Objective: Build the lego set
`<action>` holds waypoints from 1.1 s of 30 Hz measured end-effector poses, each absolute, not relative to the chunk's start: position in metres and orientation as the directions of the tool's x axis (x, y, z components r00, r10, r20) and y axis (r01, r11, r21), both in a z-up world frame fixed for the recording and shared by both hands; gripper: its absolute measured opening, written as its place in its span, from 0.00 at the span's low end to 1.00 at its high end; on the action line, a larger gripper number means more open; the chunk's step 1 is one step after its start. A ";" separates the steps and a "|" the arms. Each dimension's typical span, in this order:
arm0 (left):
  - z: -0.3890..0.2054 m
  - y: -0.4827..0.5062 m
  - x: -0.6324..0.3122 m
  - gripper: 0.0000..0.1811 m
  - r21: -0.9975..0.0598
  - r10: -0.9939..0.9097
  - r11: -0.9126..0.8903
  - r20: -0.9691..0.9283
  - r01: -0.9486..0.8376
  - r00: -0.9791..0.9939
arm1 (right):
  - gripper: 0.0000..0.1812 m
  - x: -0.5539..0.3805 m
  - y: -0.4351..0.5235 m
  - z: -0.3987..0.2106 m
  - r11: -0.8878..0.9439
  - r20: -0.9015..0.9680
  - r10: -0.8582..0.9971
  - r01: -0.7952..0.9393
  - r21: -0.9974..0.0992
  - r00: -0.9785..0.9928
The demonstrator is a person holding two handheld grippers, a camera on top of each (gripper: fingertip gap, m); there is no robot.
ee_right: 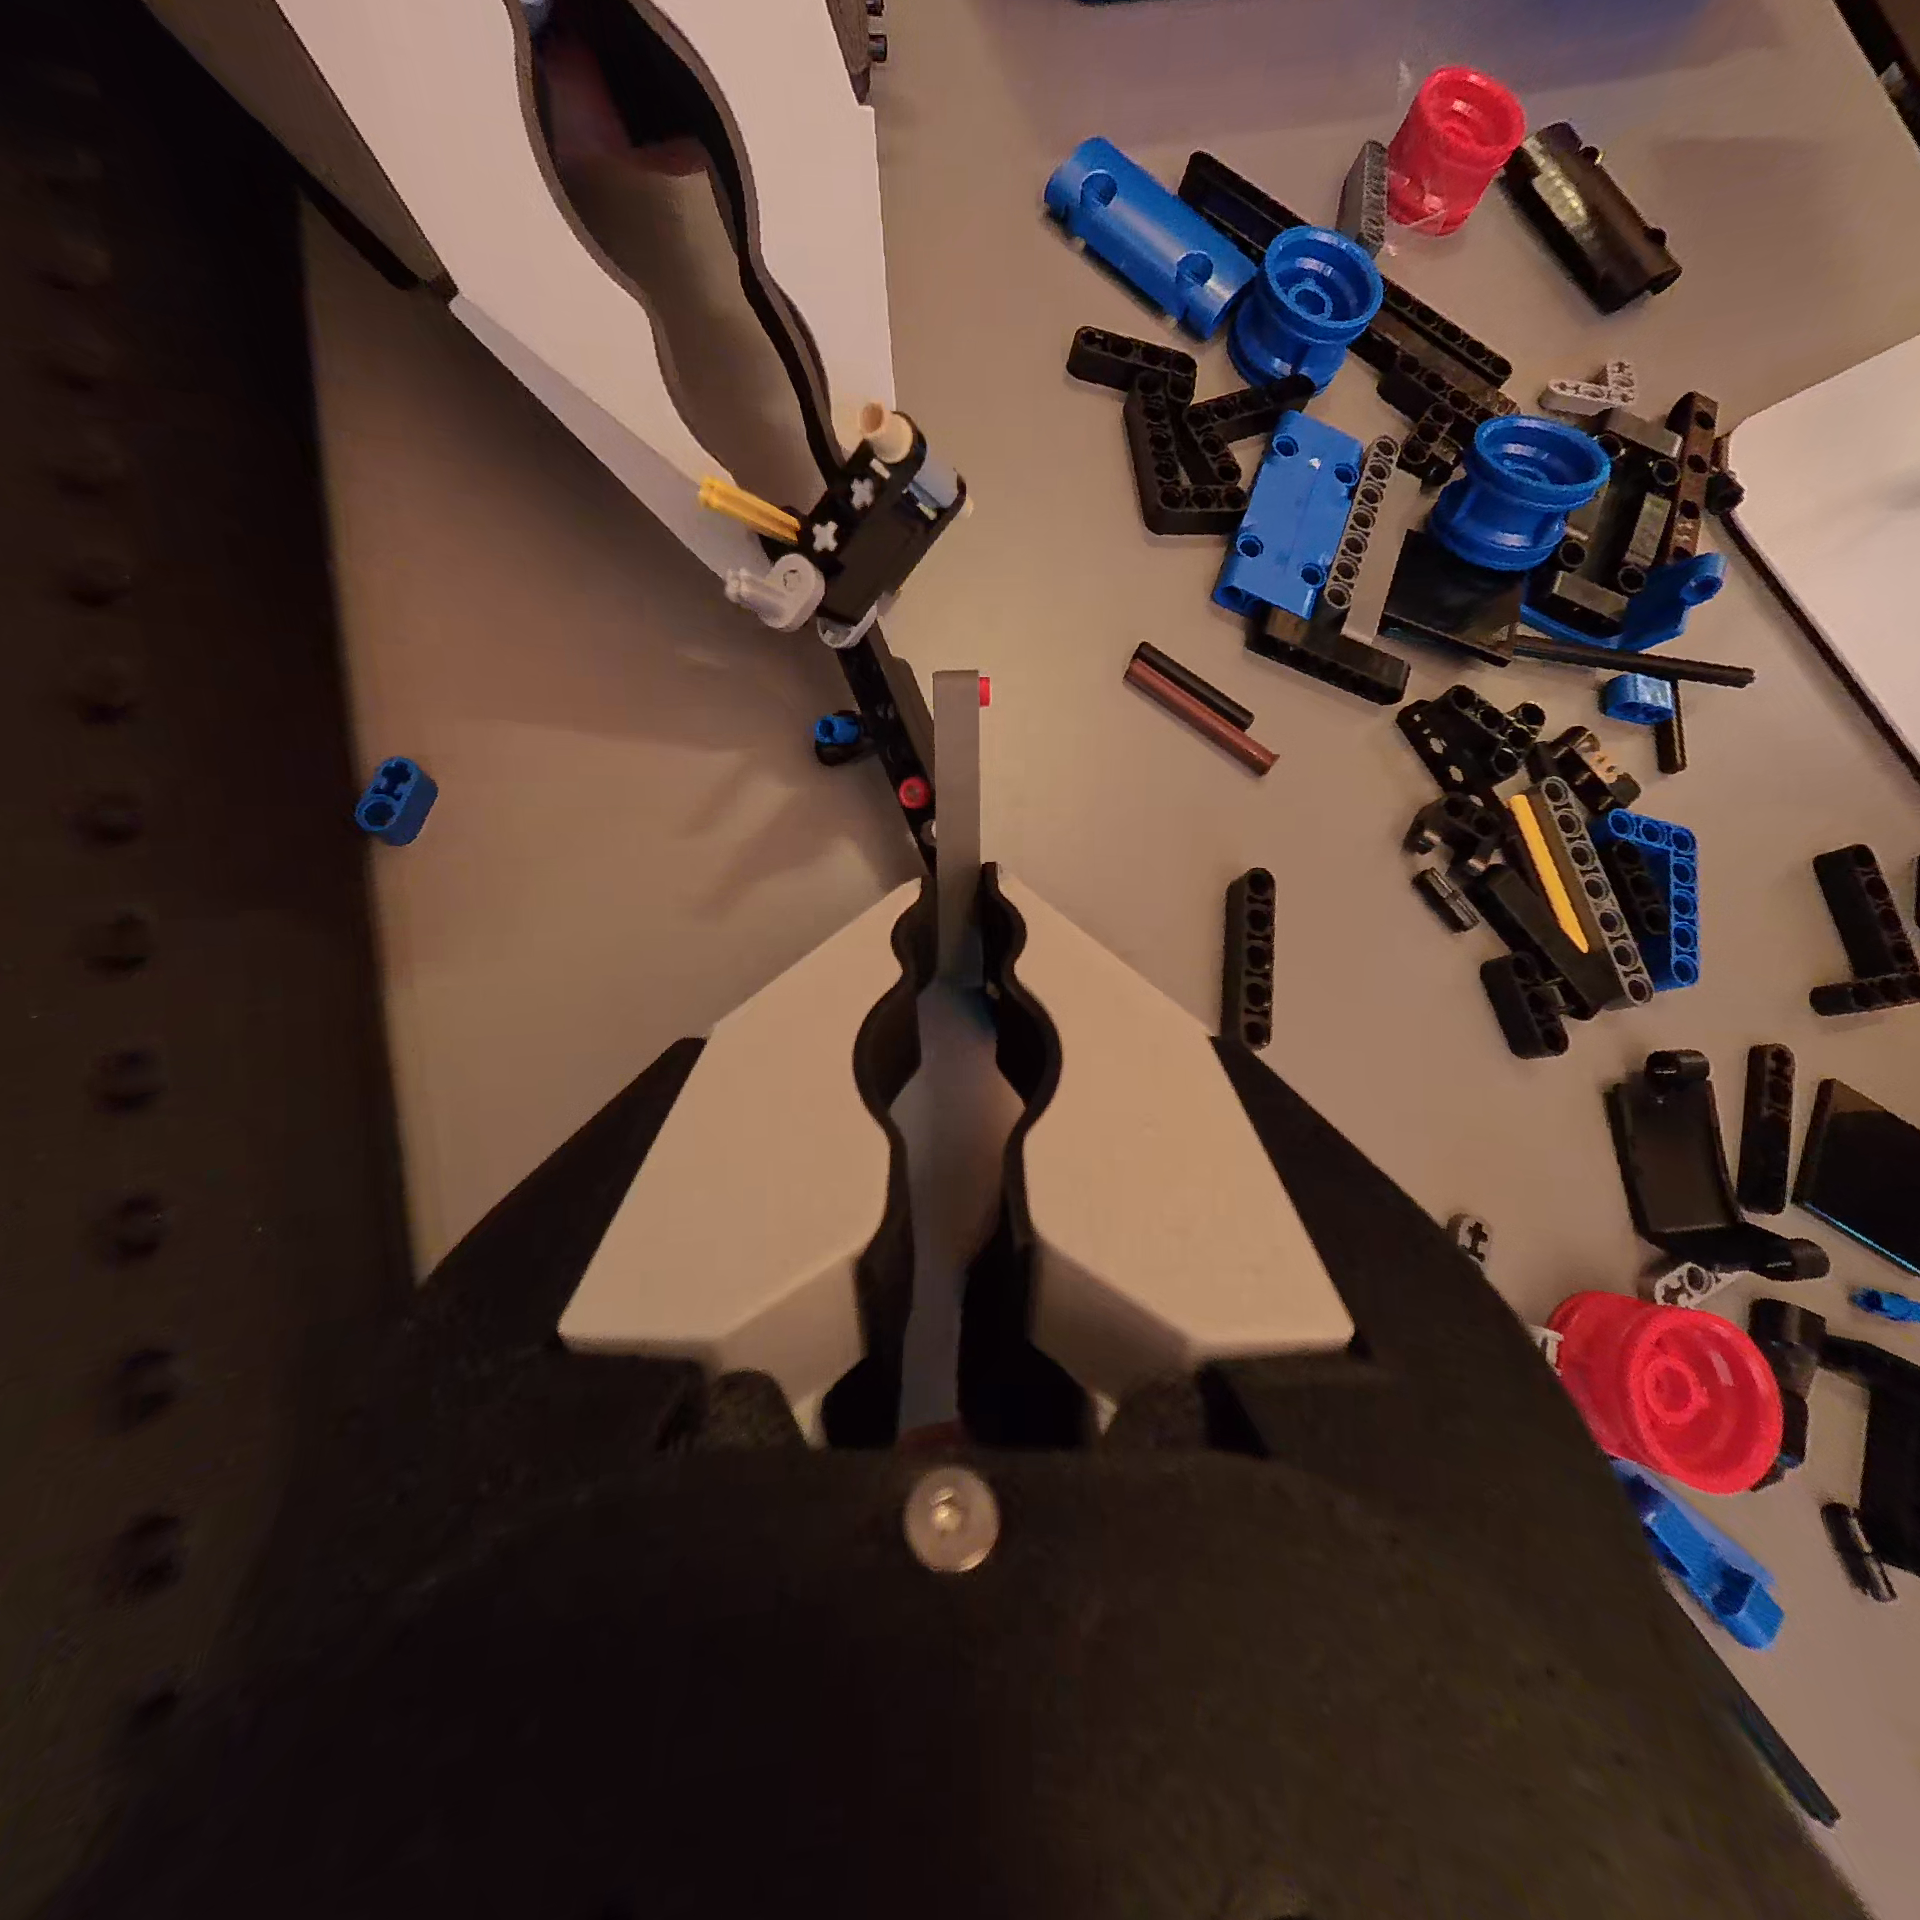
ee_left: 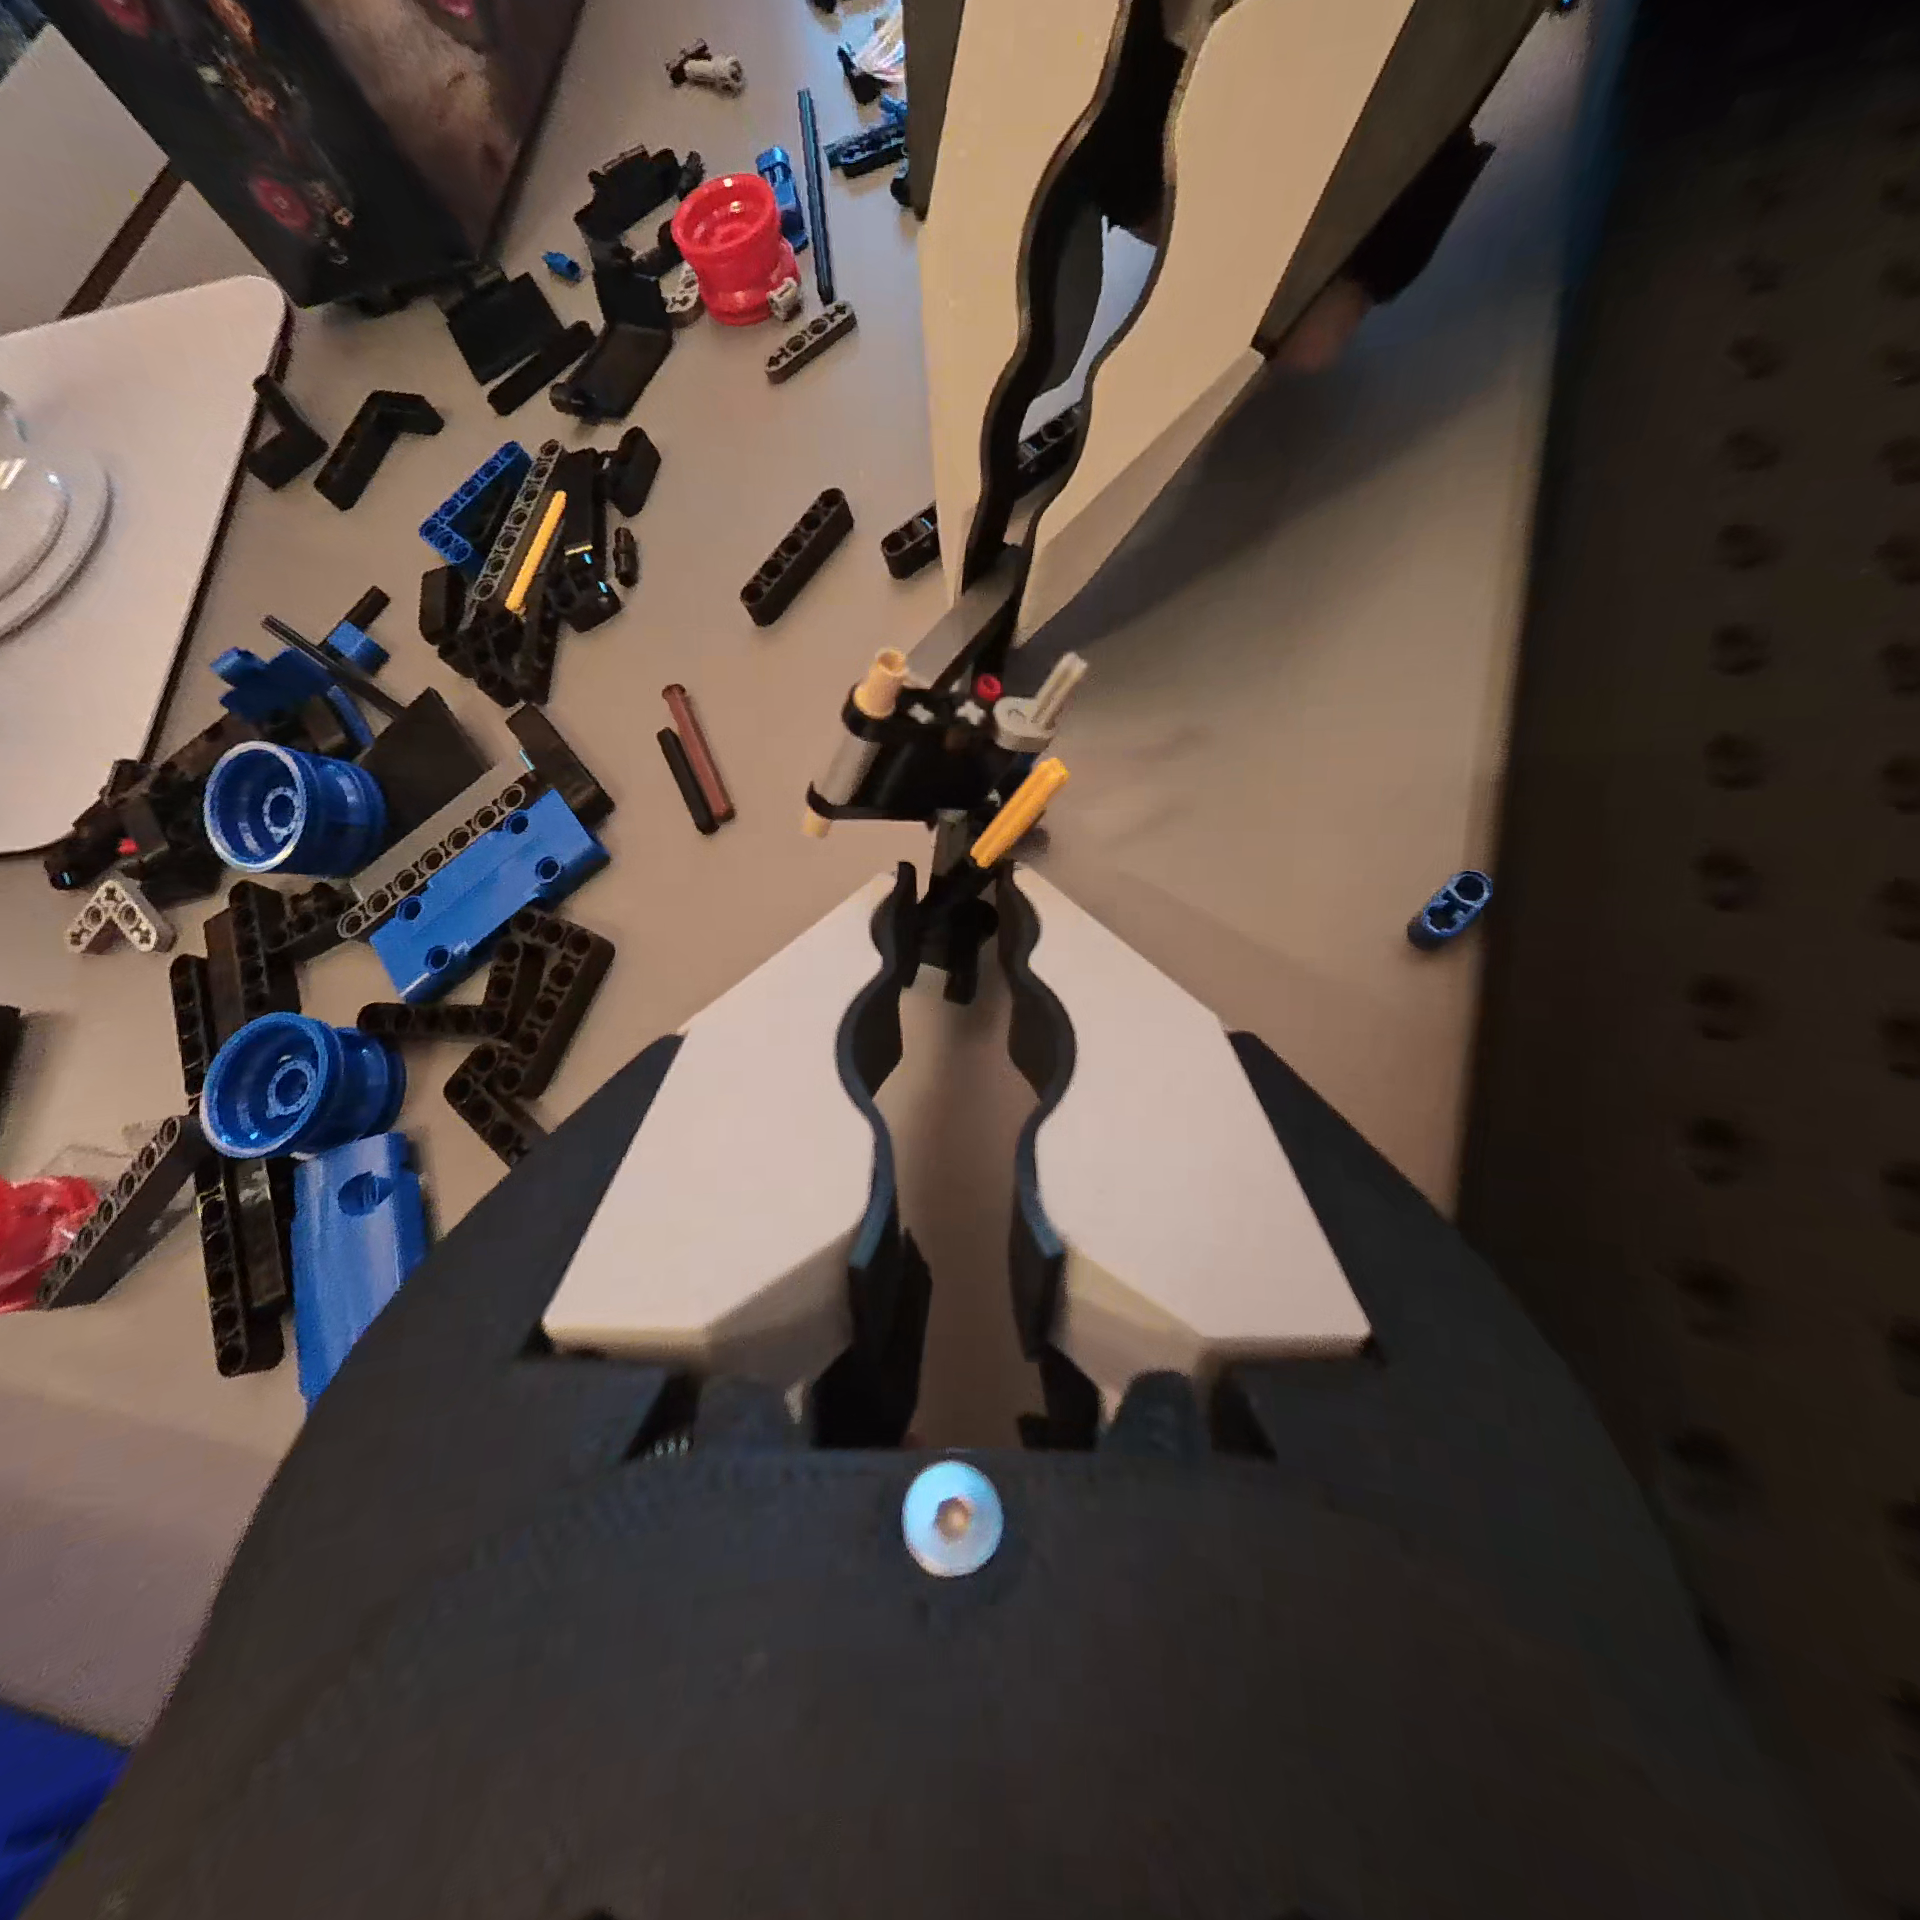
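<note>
— While we look along our left gripper (ee_left: 951, 904), its fingers (ee_left: 779, 1122) stand nearly together, pinched on the black stem at the lower end of the small black assembly (ee_left: 914, 758). Do you see the same from your side?

— We do. In the right wrist view that assembly (ee_right: 868, 530) hangs off the tips of the left gripper (ee_right: 821, 457), clear above the bench (ee_right: 623, 831), with a yellow axle (ee_right: 743, 507), a tan pin (ee_right: 878, 421) and a light grey connector (ee_right: 774, 592) sticking out of it.

— And our right gripper (ee_right: 956, 894)?

— Its fingers (ee_right: 1122, 1143) are closed down on a long flat grey beam (ee_right: 956, 790), which runs straight forward between them. A small red pin (ee_right: 983, 691) sits at the beam's far tip, just beside the assembly's black trailing strip.

— From the left wrist view the grey beam (ee_left: 956, 649) meets the top of the assembly, and the red pin (ee_left: 985, 686) shows right at the join. Whether it is seated we cannot tell.

— Farther out?

— One small blue connector (ee_right: 395, 800) lies alone near the bench edge. Well apart, on the other side, the loose pile: blue wheel hubs (ee_left: 291, 810), a red hub (ee_left: 732, 244), a blue panel (ee_left: 483, 894), black beams (ee_left: 795, 556), and two dark axles (ee_left: 694, 758) side by side. The dark set box (ee_left: 312, 135) stands at the far corner.
</note>
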State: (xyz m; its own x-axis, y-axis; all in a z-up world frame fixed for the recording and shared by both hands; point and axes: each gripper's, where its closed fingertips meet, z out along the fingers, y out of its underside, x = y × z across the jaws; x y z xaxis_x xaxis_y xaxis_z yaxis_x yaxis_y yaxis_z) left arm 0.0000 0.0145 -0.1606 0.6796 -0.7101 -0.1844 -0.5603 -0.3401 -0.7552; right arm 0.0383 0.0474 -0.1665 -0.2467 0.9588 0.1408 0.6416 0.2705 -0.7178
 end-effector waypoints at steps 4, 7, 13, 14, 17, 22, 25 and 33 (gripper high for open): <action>-0.160 0.017 0.000 0.07 -0.778 -0.692 -0.350 -0.160 -0.521 0.704 | 0.04 0.037 0.046 -0.157 0.236 0.113 0.966 0.608 -0.758 -0.234; -0.158 0.018 0.002 0.07 -0.801 -0.681 -0.380 -0.096 -0.462 0.726 | 0.04 0.036 0.045 -0.143 0.148 0.029 0.976 0.566 -0.811 -0.214; -0.154 0.017 0.009 0.05 -0.823 -0.653 -0.508 0.176 -0.253 0.737 | 0.04 0.037 0.052 -0.121 -0.040 -0.138 0.976 0.488 -0.872 -0.168; -0.154 0.017 0.009 0.05 -0.820 -0.652 -0.517 0.191 -0.246 0.733 | 0.04 0.038 0.053 -0.119 -0.062 -0.159 0.974 0.482 -0.874 -0.164; -0.154 0.018 0.008 0.07 -0.810 -0.644 -0.541 0.228 -0.224 0.730 | 0.04 0.038 0.054 -0.116 -0.125 -0.224 0.962 0.473 -0.872 -0.159; -0.156 0.017 0.004 0.14 -0.804 -0.639 -0.552 0.238 -0.221 0.731 | 0.03 0.035 0.050 -0.111 -0.204 -0.311 0.935 0.462 -0.863 -0.168; -0.157 0.016 0.003 0.16 -0.807 -0.647 -0.536 0.203 -0.248 0.735 | 0.03 0.032 0.047 -0.111 -0.240 -0.351 0.922 0.468 -0.851 -0.165; -0.165 0.009 0.010 0.09 -0.792 -0.700 -0.478 0.083 -0.380 0.709 | 0.04 0.024 0.038 -0.122 -0.266 -0.396 0.906 0.526 -0.808 -0.151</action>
State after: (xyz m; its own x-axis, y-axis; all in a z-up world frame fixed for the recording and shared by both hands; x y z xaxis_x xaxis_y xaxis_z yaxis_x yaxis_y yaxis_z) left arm 0.0095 0.0092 -0.1646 0.7089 -0.7005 0.0829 -0.3799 -0.4782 -0.7918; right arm 0.0235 0.0377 -0.1217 -0.1506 0.9058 -0.3961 0.5257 -0.2660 -0.8080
